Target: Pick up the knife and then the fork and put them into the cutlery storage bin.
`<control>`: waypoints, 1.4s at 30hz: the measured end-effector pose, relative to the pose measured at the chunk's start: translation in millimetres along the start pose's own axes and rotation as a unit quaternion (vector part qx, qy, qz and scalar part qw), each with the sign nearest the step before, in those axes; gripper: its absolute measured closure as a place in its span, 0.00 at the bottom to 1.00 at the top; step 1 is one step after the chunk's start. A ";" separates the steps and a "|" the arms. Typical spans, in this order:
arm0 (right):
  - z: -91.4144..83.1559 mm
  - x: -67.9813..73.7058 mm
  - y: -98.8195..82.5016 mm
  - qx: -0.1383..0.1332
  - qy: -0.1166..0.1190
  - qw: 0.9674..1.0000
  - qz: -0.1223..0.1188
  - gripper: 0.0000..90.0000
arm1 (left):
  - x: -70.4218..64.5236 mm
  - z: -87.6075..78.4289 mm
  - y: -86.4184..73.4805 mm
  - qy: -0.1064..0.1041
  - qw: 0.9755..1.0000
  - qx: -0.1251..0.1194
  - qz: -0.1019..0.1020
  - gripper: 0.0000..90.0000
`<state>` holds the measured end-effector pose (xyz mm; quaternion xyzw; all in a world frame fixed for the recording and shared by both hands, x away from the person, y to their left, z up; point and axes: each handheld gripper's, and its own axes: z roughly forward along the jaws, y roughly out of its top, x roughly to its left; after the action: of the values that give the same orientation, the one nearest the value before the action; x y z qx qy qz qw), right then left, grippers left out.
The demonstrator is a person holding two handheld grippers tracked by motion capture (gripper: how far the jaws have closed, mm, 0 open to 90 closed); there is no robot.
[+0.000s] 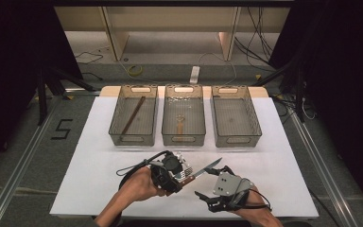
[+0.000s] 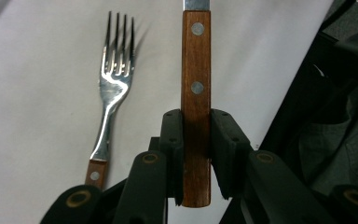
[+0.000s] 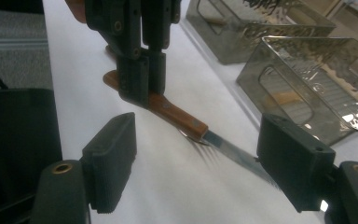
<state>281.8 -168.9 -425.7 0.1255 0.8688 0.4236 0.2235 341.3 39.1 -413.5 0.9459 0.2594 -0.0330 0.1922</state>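
knife (image 1: 203, 170) handle clamped in my left gripper (image 2: 196, 154), blade aimed at two o'clock so my right gripper (image 3: 196, 175), jaws wide apart, can take it; fork (image 2: 109, 98) lies below.

Looks like a lab/recording setup: white table (image 1: 90, 156) ringed by black curtains (image 1: 14, 42), loose cables (image 1: 260, 42) on the floor, taped "5" marker (image 1: 61, 128), three clear bins (image 1: 183, 120) lined up.
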 end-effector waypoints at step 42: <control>40.4 47.5 0.2 0.109 -0.030 0.952 -0.284 0.77 | -21.9 7.3 4.5 -0.019 0.998 0.048 0.046 0.84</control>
<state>260.5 -122.0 -460.8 -0.0900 0.9023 0.2412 0.3459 324.9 22.3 -415.2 0.9642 0.2099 -0.0540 0.1527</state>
